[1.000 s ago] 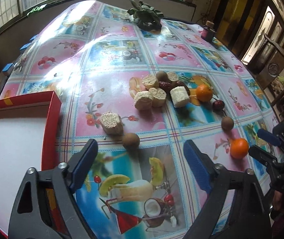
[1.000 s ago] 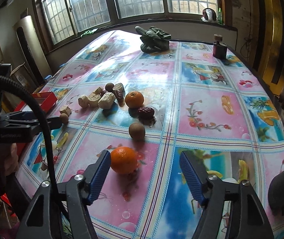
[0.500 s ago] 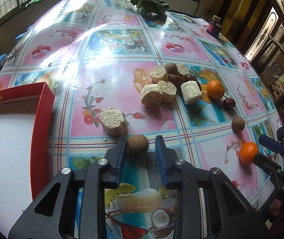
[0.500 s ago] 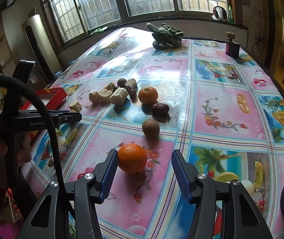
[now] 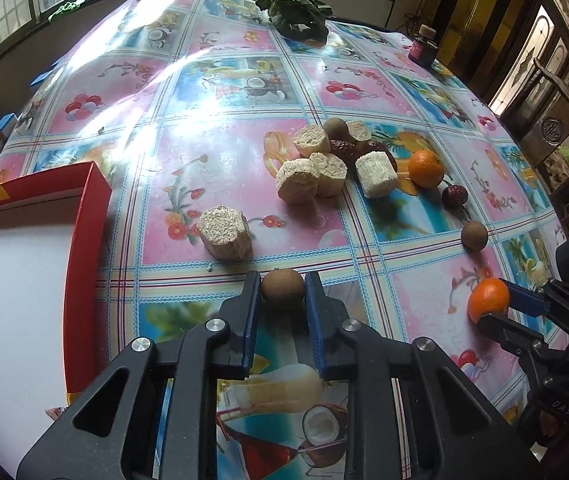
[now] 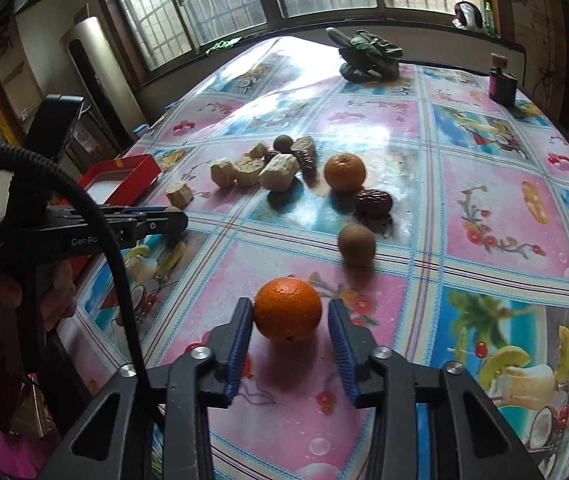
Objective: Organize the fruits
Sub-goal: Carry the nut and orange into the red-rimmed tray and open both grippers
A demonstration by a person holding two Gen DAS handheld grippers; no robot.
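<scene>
In the left wrist view my left gripper (image 5: 282, 294) is shut on a small brown round fruit (image 5: 282, 289) that rests on the flowered tablecloth. A red tray (image 5: 89, 216) with a white floor lies just left of it. In the right wrist view an orange (image 6: 287, 309) sits on the cloth between the blue pads of my right gripper (image 6: 290, 318). Its jaws are closing: the left pad is at the peel and a thin gap shows at the right pad. The same orange (image 5: 488, 304) and gripper show at the right edge of the left wrist view.
Mid-table lie several pale cut chunks (image 5: 298, 180), dark red dates (image 5: 454, 197), a second orange (image 5: 425, 168) and another brown fruit (image 5: 474, 235). Leafy greens (image 5: 296, 12) and a dark bottle (image 5: 422, 46) stand at the far end. A wooden chair (image 5: 560, 120) is at the right.
Both grippers were wide open a second ago. The left one came forward and shut on the brown fruit. The right one moved up to the orange and narrowed around it.
</scene>
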